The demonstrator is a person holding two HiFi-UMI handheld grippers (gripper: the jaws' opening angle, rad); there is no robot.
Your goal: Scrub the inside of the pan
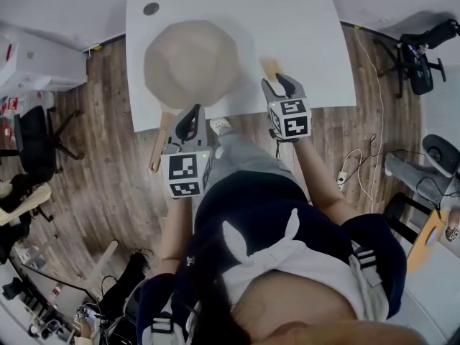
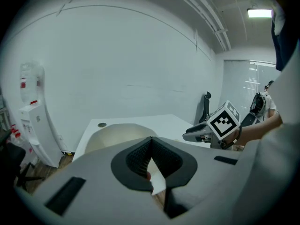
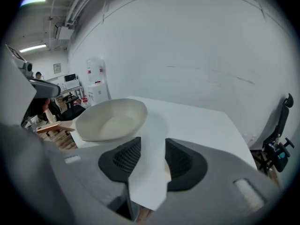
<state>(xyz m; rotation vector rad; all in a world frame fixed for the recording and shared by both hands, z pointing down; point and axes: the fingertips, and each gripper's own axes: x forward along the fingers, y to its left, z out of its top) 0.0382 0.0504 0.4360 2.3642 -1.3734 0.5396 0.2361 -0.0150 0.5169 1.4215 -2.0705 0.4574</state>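
Observation:
A wide beige pan (image 1: 190,63) sits on the left half of the white table (image 1: 302,34), its wooden handle (image 1: 159,147) sticking out over the front edge. My left gripper (image 1: 190,115) hovers at that edge just right of the handle, jaws shut with nothing between them; from the left gripper view (image 2: 150,146) the pan (image 2: 112,132) lies just ahead. My right gripper (image 1: 277,83) stands open over the table right of the pan, just short of a small tan pad (image 1: 269,67). In the right gripper view (image 3: 152,156) only bare table shows between the pads, with the pan (image 3: 110,121) ahead to the left.
A round black grommet (image 1: 151,8) sits in the table's far left corner. Wooden floor surrounds the table, with office chairs at the right (image 1: 420,56) and left (image 1: 32,142) and cables (image 1: 356,164) on the floor. A water dispenser (image 2: 33,121) stands by the wall.

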